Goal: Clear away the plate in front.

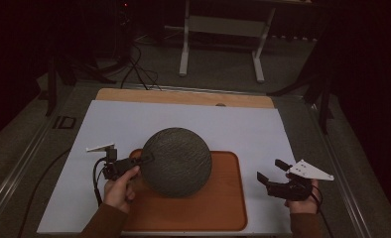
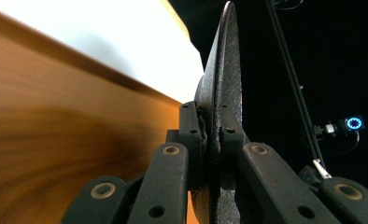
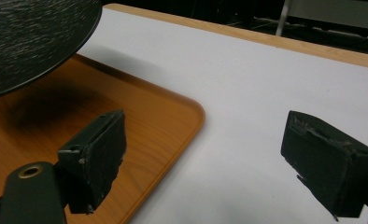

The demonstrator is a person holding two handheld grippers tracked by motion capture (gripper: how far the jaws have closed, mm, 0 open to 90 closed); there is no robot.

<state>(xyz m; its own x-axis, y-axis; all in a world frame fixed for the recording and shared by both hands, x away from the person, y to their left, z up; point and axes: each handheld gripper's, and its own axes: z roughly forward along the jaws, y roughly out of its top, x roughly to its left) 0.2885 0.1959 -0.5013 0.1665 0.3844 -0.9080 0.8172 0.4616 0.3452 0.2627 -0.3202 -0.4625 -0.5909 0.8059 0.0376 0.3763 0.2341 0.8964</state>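
The left tongs (image 1: pixel 143 163) clamp the rim of the dark plate (image 1: pixel 177 161), holding it raised and tilted above the wooden tray (image 1: pixel 223 198), probably for placement. The right tongs (image 1: pixel 272 172) stand wide and empty beside the tray, over the white surface (image 1: pixel 243 129).

The dark round plate (image 1: pixel 177 161) hides much of the tray (image 1: pixel 223 208).

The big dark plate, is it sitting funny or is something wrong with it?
Yes. The dark plate isn't flat on the wooden tray. The left gripper pinches its rim and holds it tilted above the tray. No cracks or spills show.
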